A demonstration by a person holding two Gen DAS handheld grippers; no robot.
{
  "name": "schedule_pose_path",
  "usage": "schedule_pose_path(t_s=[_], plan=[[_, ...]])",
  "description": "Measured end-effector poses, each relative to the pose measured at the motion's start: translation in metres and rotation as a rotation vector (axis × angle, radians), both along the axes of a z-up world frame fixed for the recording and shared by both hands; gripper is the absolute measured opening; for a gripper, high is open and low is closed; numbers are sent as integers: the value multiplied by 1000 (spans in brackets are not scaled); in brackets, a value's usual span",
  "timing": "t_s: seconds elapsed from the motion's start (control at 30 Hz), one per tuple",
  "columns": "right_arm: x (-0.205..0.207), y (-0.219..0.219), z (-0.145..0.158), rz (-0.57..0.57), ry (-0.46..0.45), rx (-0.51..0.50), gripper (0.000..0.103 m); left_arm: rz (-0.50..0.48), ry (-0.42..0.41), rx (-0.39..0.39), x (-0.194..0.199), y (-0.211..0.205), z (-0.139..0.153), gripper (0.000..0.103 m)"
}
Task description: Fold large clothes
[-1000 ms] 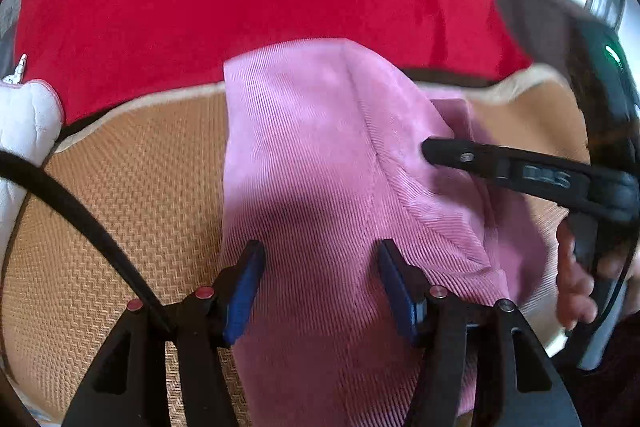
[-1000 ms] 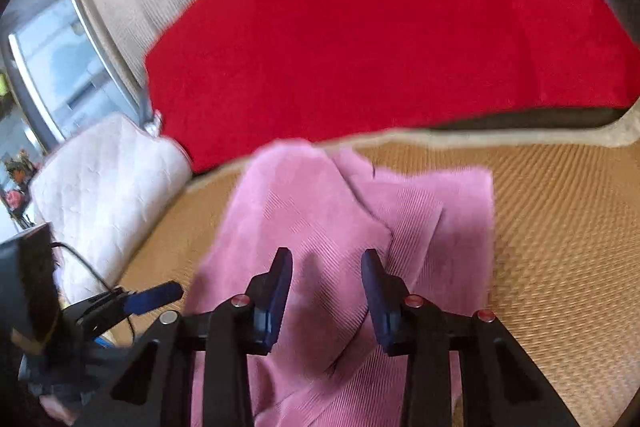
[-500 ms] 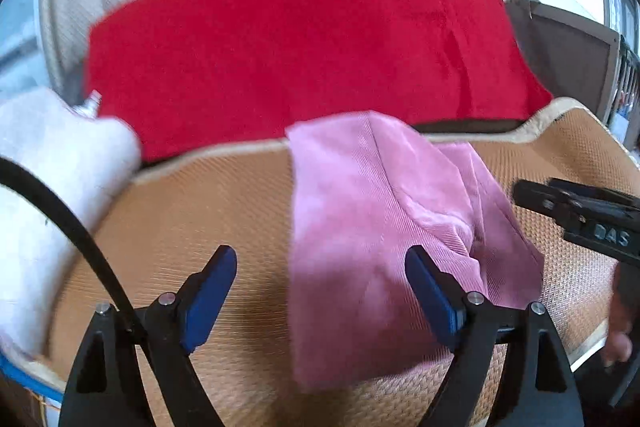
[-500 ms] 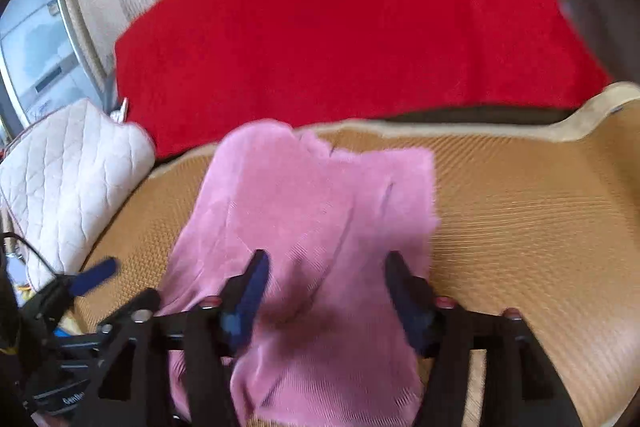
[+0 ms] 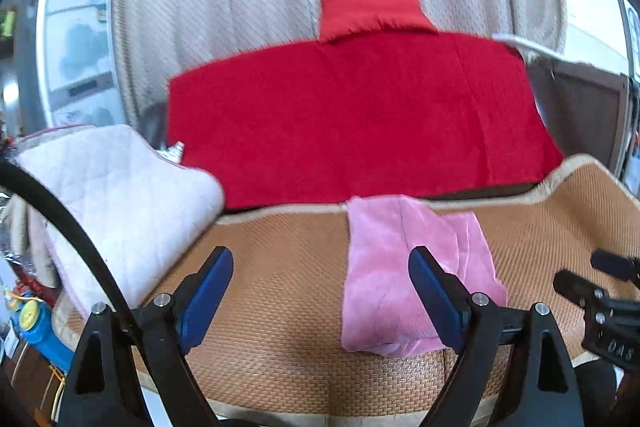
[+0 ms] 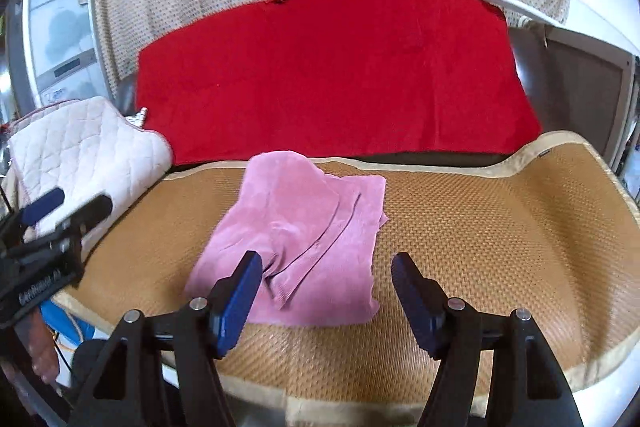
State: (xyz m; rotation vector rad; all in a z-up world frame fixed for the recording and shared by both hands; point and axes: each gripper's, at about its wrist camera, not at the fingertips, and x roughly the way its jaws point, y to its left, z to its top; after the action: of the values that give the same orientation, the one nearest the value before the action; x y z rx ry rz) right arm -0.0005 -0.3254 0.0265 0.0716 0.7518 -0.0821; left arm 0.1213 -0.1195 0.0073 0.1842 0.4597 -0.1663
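Looked pretty much done. Woven mat [image 6: 480,227] filled the lower frame, with pink garment [image 6: 304,239] lying folded at center, slightly rumpled. Left gripper [image 5: 320,301] was opening wider, holding nothing. Right gripper [image 6: 326,301] hovered with jaws apart, nothing pinched. Maybe some smoothing left.

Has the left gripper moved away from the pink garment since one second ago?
Yes. The left gripper, jaws opening, has pulled up and back: the pink garment looks smaller against the woven mat.

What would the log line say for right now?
left gripper: opening, empty | right gripper: open, empty | pink garment: folded on woven mat
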Motion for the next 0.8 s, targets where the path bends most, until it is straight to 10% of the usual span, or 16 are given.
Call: schedule_pose_path(t_s=[0.17, 0.8], plan=[[-34, 12, 31, 15, -50, -22, 73, 8, -128, -13, -32, 9, 26, 101], [-73, 22, 69, 17, -113, 30, 73, 43, -194, 12, -79, 13, 66, 101]])
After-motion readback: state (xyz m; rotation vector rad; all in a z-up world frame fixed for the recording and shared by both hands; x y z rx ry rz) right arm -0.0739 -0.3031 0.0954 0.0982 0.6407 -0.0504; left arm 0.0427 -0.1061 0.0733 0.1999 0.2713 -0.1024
